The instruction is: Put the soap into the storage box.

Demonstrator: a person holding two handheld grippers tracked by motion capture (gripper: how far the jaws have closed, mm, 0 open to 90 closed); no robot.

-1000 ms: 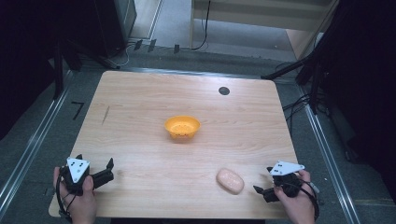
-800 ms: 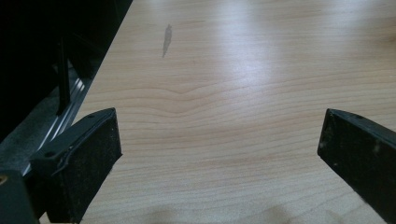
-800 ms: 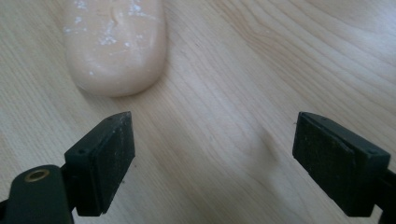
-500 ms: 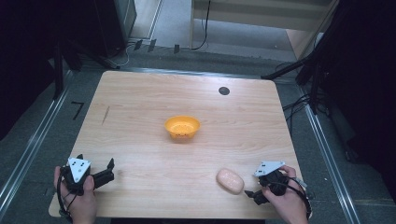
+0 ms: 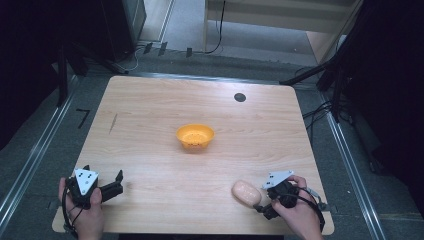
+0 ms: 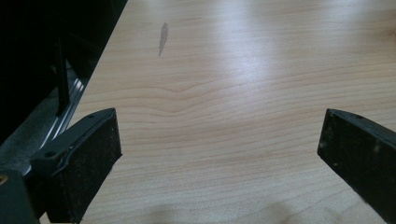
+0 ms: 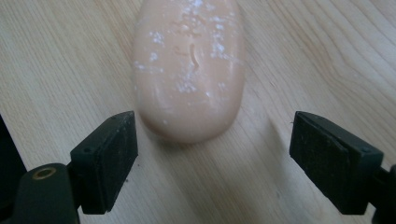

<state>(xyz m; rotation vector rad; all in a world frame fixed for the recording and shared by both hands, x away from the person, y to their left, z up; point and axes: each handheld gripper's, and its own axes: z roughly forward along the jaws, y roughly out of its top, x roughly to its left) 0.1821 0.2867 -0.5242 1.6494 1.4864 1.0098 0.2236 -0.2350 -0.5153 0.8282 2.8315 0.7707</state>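
The right gripper (image 5: 264, 201) has slid leftward along the light wooden table (image 5: 150, 125) to the pale pink, white-flecked oval loaf (image 5: 246, 193) near its front edge; its fingers (image 7: 105, 158) gape wide, the loaf's near end just ahead of them, so a grasp looks imminent. The left gripper (image 5: 111, 189) stays released and empty. No writing is legible.

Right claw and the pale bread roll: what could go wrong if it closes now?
1. The right claw is open with only the near end of the roll between its jaws, so closing now may pinch the tip and squeeze it away.
2. The roll lies near the table front edge; a nudge might roll it off.
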